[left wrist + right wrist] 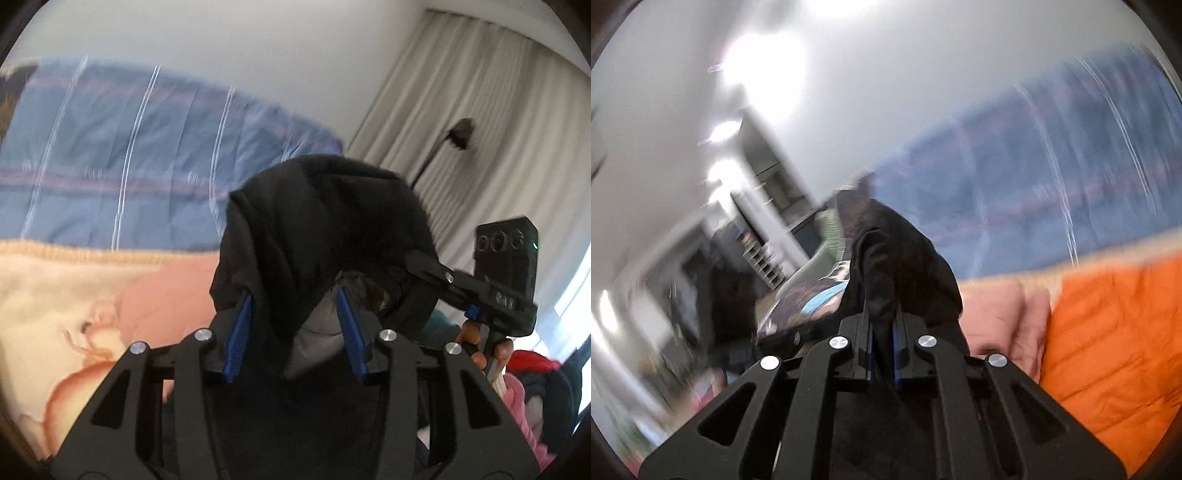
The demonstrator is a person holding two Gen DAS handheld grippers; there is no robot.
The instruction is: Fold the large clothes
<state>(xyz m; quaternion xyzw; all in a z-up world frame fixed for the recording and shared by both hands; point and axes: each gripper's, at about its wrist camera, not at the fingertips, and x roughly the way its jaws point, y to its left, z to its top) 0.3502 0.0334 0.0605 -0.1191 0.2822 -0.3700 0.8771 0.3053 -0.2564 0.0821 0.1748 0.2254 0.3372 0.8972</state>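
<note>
A black garment hangs bunched over my left gripper, lifted above the bed. The blue pads stand apart, with a thick fold of black and grey cloth between them. The other gripper reaches into the same garment from the right, held by a hand. In the right wrist view my right gripper is shut on a fold of the black garment, which rises in front of the lens. That view is motion-blurred.
A pink and cream blanket covers the bed, with a blue striped quilt behind it. An orange quilted piece lies at the right. A pile of clothes and grey curtains are to the right.
</note>
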